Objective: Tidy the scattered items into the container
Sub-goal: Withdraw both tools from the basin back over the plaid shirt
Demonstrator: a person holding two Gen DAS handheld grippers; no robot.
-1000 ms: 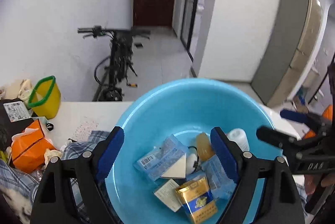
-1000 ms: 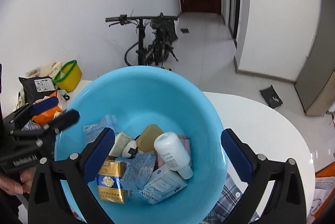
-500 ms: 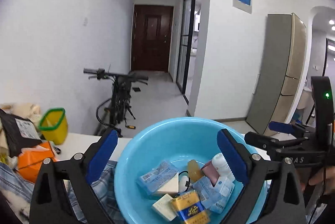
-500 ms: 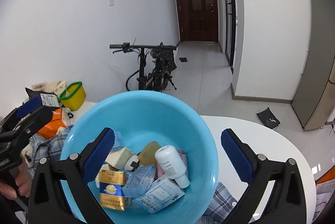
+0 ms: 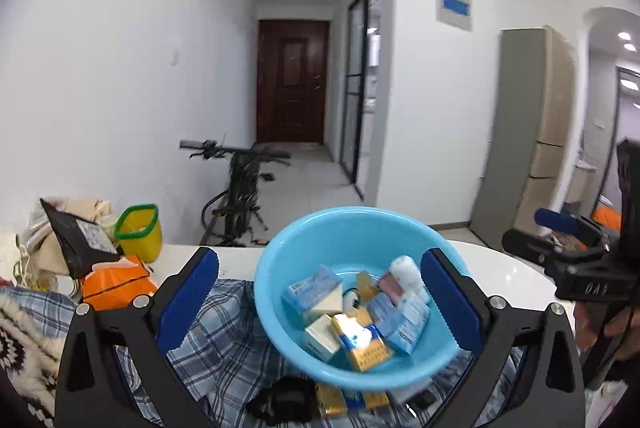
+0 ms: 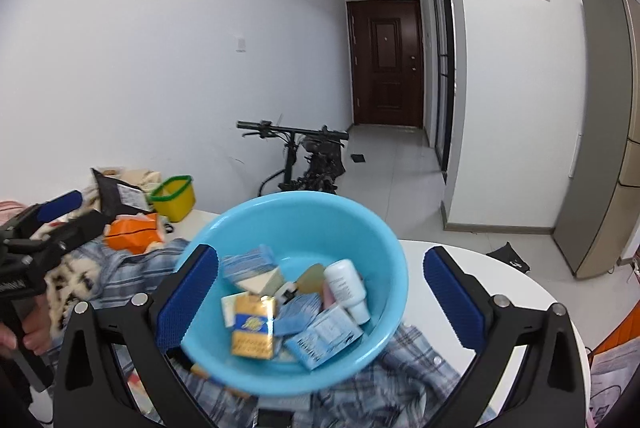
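Observation:
A light blue basin (image 5: 352,216) (image 6: 304,200) stands on a plaid cloth on the white table. It holds a gold cigarette pack (image 5: 362,342) (image 6: 254,328), a white bottle (image 5: 406,268) (image 6: 346,282), blue packets (image 5: 312,286) and other small items. My left gripper (image 5: 319,280) hangs back from the basin with its jaws opening wide and nothing gripped between them. My right gripper (image 6: 320,288) is also open and empty, short of the basin. Each gripper shows at the edge of the other's view: the right gripper (image 5: 522,228) and the left gripper (image 6: 91,207).
The plaid cloth (image 5: 224,340) spreads under the basin, with a few gold packs (image 5: 332,398) lying by its near side. An orange tissue pack (image 5: 116,284), a yellow bin (image 5: 140,232) and a black bag (image 5: 76,240) sit at the left. A bicycle (image 5: 240,184) stands beyond the table.
Both grippers have drawn back and upward from the basin, which now looks smaller and lower in both views. The left jaws have spread wider.

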